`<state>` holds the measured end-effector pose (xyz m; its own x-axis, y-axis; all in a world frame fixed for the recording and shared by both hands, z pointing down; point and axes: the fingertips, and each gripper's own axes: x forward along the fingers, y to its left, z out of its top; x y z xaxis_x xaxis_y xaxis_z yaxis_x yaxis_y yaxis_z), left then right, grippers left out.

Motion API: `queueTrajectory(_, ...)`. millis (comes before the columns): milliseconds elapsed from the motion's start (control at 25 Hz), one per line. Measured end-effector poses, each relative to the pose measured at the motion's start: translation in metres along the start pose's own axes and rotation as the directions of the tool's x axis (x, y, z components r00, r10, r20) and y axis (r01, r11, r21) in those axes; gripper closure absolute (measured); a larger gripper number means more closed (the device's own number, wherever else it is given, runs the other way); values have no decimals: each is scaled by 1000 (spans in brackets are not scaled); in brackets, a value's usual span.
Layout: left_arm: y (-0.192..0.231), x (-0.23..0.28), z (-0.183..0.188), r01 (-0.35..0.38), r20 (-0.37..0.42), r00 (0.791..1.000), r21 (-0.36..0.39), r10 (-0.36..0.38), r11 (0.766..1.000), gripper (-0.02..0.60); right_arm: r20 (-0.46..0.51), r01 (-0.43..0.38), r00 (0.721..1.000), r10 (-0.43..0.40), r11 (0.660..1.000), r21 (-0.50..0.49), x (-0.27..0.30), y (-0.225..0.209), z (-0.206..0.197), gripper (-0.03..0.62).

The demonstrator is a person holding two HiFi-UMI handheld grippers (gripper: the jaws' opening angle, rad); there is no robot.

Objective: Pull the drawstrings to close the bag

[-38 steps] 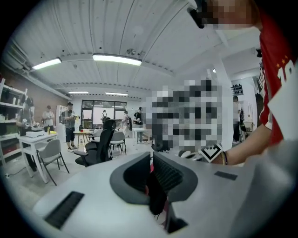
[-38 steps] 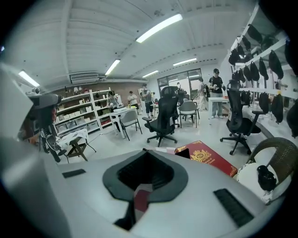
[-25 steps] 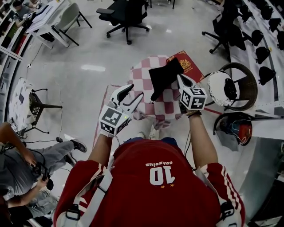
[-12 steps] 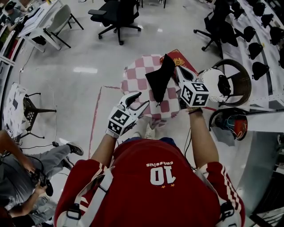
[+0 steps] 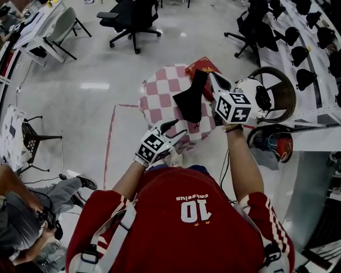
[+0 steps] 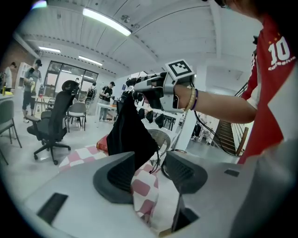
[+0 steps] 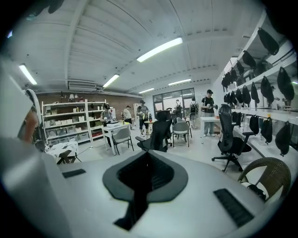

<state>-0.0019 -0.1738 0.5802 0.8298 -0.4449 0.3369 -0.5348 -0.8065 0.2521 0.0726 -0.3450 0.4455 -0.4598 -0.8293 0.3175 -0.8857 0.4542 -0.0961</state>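
A black drawstring bag (image 5: 191, 100) hangs over the small table with the pink-and-white checked cloth (image 5: 157, 96). My right gripper (image 5: 211, 80) is shut on the bag's top and holds it up. In the right gripper view a thin black strip (image 7: 135, 204) runs out of the shut gripper (image 7: 145, 162). My left gripper (image 5: 177, 128) is below and left of the bag, apart from it, its jaws opening. In the left gripper view the bag (image 6: 130, 135) and a dangling cord end (image 6: 156, 166) hang beyond that gripper (image 6: 149, 169). Nothing is pressed between its pads.
A red box (image 5: 201, 66) lies at the table's far edge. A wicker chair (image 5: 285, 88) with a white helmet (image 5: 256, 98) stands at the right, a red helmet (image 5: 274, 146) below it. Office chairs (image 5: 125, 16) stand beyond; a seated person (image 5: 32, 202) is at the left.
The right gripper has lifted the bag so that it hangs more upright. The left gripper has moved right, closer to the bag's lower end.
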Motion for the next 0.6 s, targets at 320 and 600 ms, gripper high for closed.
queueTrajectory(320, -10, 53, -32, 116, -51, 991, -113, -122, 987, 348, 47, 9, 999, -9, 1000, 4, -14, 7, 25, 579)
queueTrajectory(600, 11, 97, -7, 47, 14, 999, -57, -47, 997, 508, 95, 34, 995, -36, 999, 22, -33, 2, 42, 579)
